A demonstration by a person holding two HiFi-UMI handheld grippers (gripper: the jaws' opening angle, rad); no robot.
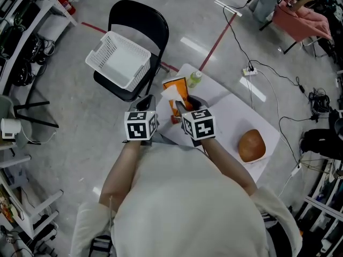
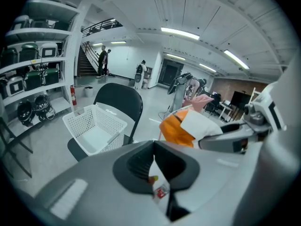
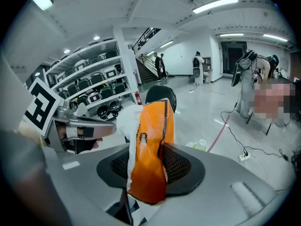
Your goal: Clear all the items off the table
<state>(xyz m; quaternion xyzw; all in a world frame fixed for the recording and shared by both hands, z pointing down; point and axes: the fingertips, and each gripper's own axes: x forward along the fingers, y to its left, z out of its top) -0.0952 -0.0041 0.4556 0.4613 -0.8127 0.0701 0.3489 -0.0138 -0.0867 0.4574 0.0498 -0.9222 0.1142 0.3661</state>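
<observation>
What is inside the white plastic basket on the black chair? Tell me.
Nothing shows inside the white perforated plastic basket; its near wall may hide a strip of floor.

Orange packet [image 3: 148,145]; white basket [image 1: 119,59]; black chair [image 1: 136,15]; brown bread [image 1: 251,145].

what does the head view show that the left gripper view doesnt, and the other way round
Only the head view: the brown round loaf and the bottle with a green cap.
Only the left gripper view: the staircase with people standing by it, and the ceiling lights.
Both: the white basket on the black chair, and the orange packet gripped by the right gripper.
</observation>
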